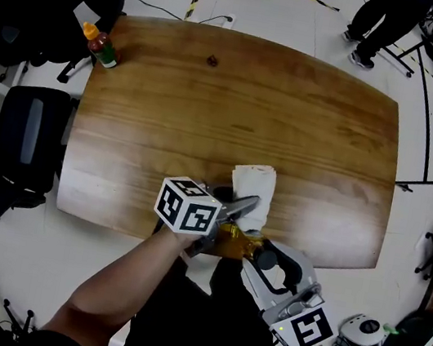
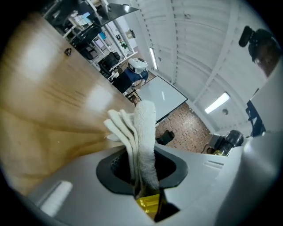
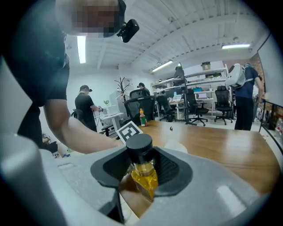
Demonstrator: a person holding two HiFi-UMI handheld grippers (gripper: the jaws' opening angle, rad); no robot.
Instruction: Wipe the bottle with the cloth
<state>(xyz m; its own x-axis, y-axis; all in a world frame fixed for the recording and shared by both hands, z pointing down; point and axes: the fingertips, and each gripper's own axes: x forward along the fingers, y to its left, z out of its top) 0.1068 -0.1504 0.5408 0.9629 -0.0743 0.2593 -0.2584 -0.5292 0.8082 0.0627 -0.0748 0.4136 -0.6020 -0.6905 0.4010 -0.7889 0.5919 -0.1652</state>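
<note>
Right gripper view: bottle [image 3: 142, 175] clamped between jaws of right gripper [image 3: 140, 164].

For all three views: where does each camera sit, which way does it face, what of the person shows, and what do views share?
Head view: on the head, steeply down at the table; both forearms, left gripper, right gripper.
Left gripper view: on that gripper, along jaws shut on the cloth, table behind; no arm visible.
Right gripper view: on that gripper, across the table, jaws shut on the bottle; the person's left forearm, torso.
Shared: the bottle shows in all three.
</note>
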